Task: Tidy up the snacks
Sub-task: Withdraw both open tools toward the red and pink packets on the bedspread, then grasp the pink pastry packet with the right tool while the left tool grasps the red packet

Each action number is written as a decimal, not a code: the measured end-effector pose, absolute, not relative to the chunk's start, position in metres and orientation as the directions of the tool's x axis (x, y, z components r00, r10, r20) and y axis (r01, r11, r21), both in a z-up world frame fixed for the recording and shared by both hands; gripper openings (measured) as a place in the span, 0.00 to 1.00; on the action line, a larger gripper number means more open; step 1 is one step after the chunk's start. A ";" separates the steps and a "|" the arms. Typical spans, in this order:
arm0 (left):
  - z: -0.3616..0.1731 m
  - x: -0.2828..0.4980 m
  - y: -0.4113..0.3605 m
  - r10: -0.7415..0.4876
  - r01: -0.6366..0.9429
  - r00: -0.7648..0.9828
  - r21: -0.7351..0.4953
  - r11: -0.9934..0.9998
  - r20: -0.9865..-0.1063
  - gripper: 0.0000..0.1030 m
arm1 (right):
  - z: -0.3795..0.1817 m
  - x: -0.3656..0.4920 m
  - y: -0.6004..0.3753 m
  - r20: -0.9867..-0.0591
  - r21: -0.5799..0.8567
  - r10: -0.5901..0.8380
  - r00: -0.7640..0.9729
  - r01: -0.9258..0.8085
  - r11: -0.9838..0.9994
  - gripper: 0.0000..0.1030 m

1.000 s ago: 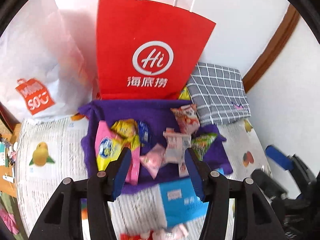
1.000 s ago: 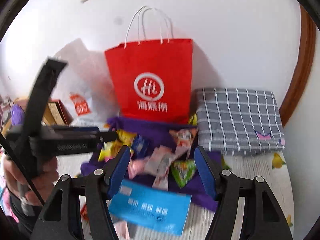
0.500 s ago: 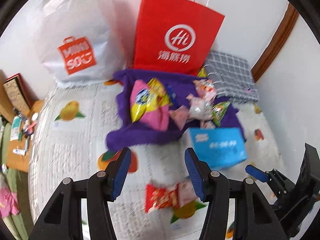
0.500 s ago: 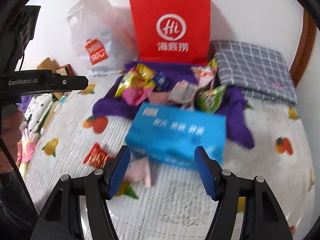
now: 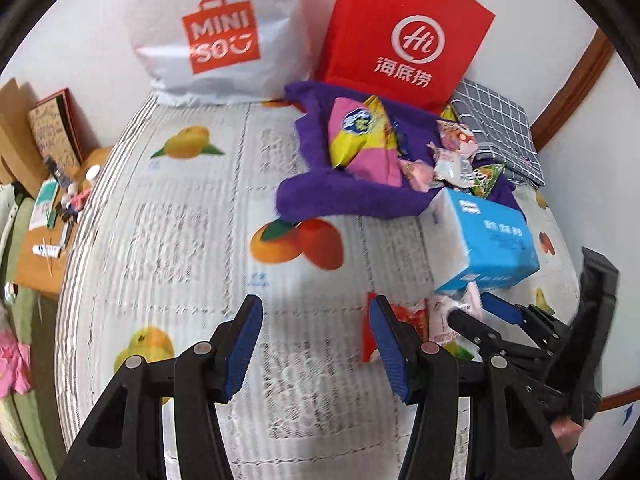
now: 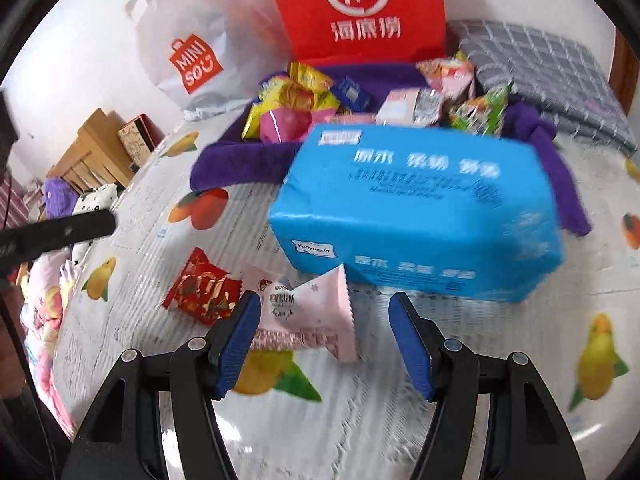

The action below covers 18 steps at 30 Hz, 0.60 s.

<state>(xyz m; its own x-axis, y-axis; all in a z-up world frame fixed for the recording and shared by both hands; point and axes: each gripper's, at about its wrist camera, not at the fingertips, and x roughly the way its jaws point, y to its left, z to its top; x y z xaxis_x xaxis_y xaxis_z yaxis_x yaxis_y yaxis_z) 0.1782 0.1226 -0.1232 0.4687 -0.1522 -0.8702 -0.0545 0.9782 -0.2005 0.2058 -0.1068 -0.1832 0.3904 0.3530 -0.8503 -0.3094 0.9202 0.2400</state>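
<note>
Both claws had pulled back and dropped lower than a second earlier, so the far snack pile shrank and two loose packets came into reach. The right claw hung wide and empty just above a pink packet lying flat on the fruit-print bed sheet, with a red packet touching its left edge and a blue tissue pack just beyond. The left claw was equally wide, holding nothing, over bare sheet left of them. Light, crinkly and probably slippery, the pink packet looked best pinched across its crimped end. Only the right view showed it whole; the left view alone showed the right claw's fingers closing in, and a yellow-pink bag on the purple cloth.
</note>
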 end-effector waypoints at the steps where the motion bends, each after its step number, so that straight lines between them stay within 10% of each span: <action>1: -0.125 0.176 0.125 -0.156 -0.058 0.469 -0.206 0.977 -0.870 0.52 | -0.186 0.206 -0.104 -0.853 0.236 0.348 0.388 -0.308 0.922 0.65; 6: -0.135 0.171 0.134 -0.175 -0.070 0.463 -0.233 0.970 -0.869 0.52 | -0.190 0.197 -0.088 -0.836 0.150 0.297 0.461 -0.329 0.932 0.64; 9: -0.140 0.171 0.132 -0.190 -0.069 0.457 -0.247 0.967 -0.869 0.52 | -0.190 0.193 -0.085 -0.826 0.150 0.315 0.467 -0.356 0.922 0.41; 18: -0.149 0.167 0.110 -0.210 -0.030 0.438 -0.248 0.968 -0.874 0.52 | -0.183 0.181 -0.112 -0.805 0.187 0.336 0.489 -0.328 0.926 0.38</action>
